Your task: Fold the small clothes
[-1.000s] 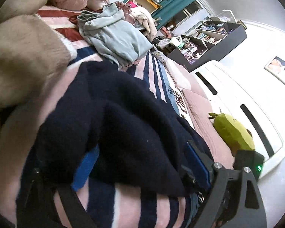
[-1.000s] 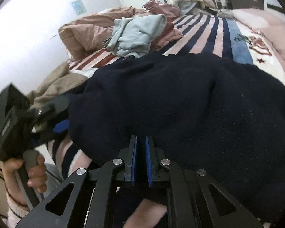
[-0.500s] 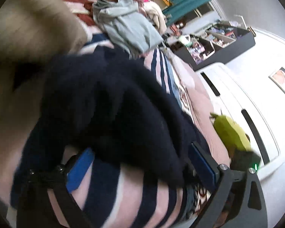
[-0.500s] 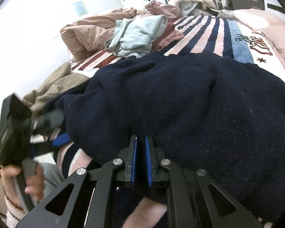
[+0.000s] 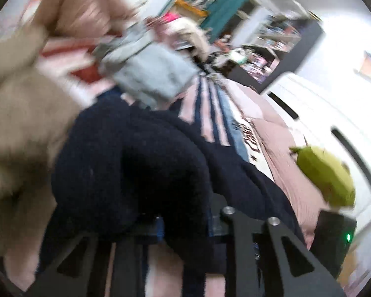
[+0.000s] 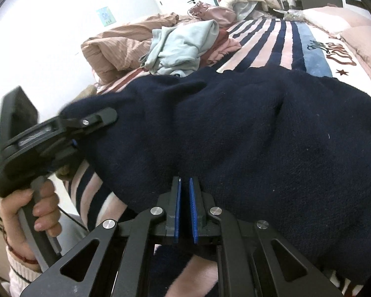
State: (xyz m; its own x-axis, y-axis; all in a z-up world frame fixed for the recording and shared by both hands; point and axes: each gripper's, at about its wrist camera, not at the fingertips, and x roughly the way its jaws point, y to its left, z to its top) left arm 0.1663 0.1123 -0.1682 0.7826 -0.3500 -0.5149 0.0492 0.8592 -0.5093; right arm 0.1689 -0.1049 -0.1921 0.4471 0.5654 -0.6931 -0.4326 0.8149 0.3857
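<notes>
A dark navy sweater (image 6: 247, 133) lay spread across the middle of the striped bed cover (image 6: 267, 42), filling most of the right wrist view. The right gripper (image 6: 184, 208), at the bottom centre of that frame, had its jaws pressed together on the near edge of the sweater, the blue pads pinching a fold of the knit. At the left of the same frame a hand (image 6: 34, 212) held the left gripper (image 6: 94, 133), whose tips were buried in the sweater's left edge. In the blurred left wrist view, the left gripper (image 5: 185, 225) was closing, with a bunched fold of the sweater (image 5: 136, 163) between its jaws. A pale blue garment (image 6: 183, 47) lay crumpled above the sweater, toward the upper middle of the frame, beside a brown quilt (image 6: 118, 47). A green plush toy (image 5: 326, 175) sat at the right of the left wrist view.
</notes>
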